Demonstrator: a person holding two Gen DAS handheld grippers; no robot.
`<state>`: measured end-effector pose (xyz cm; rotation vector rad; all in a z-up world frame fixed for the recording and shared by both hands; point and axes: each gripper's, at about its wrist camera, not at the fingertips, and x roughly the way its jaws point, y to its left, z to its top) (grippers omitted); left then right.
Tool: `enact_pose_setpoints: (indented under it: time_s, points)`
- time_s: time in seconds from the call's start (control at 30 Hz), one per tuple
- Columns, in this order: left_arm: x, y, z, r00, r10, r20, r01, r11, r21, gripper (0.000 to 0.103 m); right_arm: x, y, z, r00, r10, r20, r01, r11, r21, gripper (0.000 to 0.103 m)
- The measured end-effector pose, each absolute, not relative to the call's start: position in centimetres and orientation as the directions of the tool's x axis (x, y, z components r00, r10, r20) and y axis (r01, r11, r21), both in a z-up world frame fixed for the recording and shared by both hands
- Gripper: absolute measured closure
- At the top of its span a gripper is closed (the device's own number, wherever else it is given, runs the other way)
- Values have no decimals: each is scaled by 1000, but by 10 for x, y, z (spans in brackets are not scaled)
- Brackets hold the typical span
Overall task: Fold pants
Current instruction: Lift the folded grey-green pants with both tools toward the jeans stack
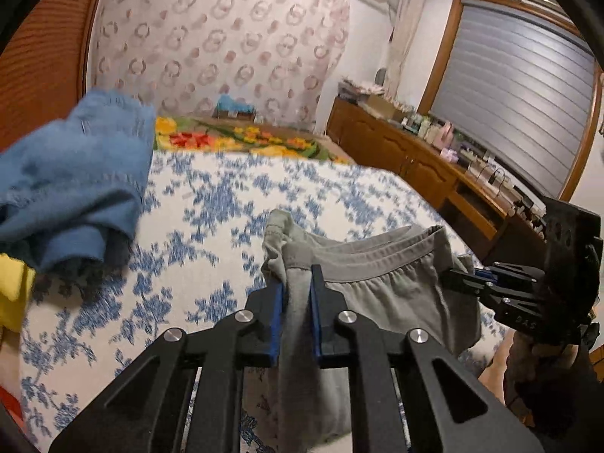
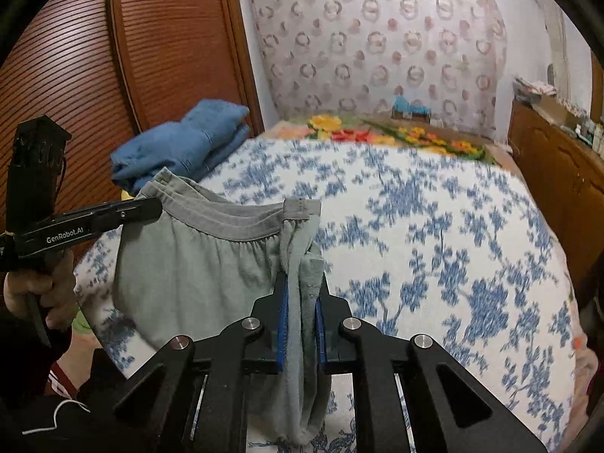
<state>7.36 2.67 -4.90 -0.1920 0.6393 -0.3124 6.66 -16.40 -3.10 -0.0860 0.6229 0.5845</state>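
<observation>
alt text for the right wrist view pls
The right gripper is clamped on one end of the grey pants waistband, while the left gripper pinches the other end. They hang above a blue-flowered bedspread, with folded blue clothes behind.

Left gripper (image 1: pixel 296 290) and right gripper (image 2: pixel 302 294) both clamped, apparently raised.

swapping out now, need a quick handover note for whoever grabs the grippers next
Left gripper: shut on the grey pants' waistband at one end.
Right gripper: shut on the waistband at the other end.
Pants hang between the two, above the bed. Folded blue clothes lie near the bed's far side.
Done: pants picked up by the waist.
Left: lay them flat and fold; no fold made yet.
</observation>
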Motion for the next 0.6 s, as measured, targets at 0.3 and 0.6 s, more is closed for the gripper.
enact_pose_setpoints:
  time_s: [0.3,0.6]
  points:
    - [65,30,-17,809,-331,-486,240,941,-240,89,65,-163,-6,689,506,-519,-561,826,59,91]
    - [64,40,-5,835,-309,-456,231,948,-221,90,71,-155,4,697,524,-489,-590,807,24,91]
